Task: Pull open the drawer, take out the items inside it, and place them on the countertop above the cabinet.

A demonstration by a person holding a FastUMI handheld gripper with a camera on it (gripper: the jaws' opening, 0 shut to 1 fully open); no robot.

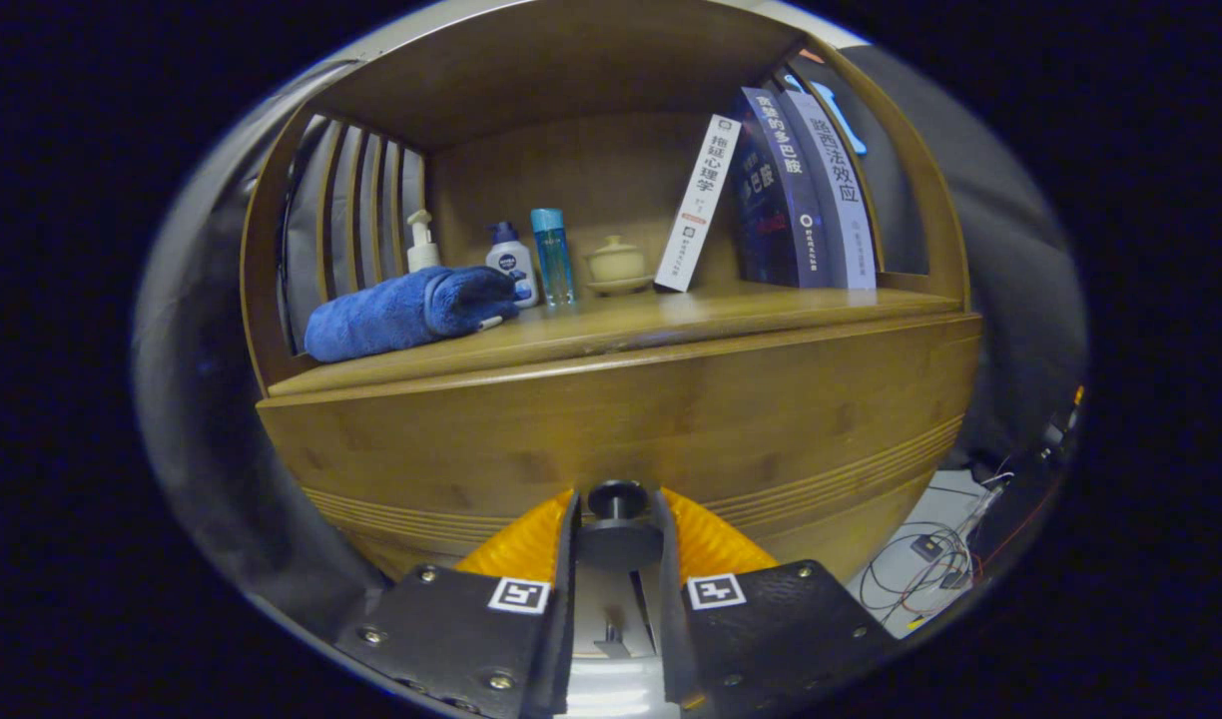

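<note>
A wooden cabinet faces me, its closed drawer front spanning the width below the countertop. The drawer's dark round knob sits low in the middle of the front, right between my fingers. My gripper has both fingers pressed against the knob's sides, shut on it. The drawer's inside is hidden.
On the countertop lie a rolled blue towel, a pump bottle, a white bottle, a blue bottle, a lidded cup and several leaning books. Cables lie on the floor at the right.
</note>
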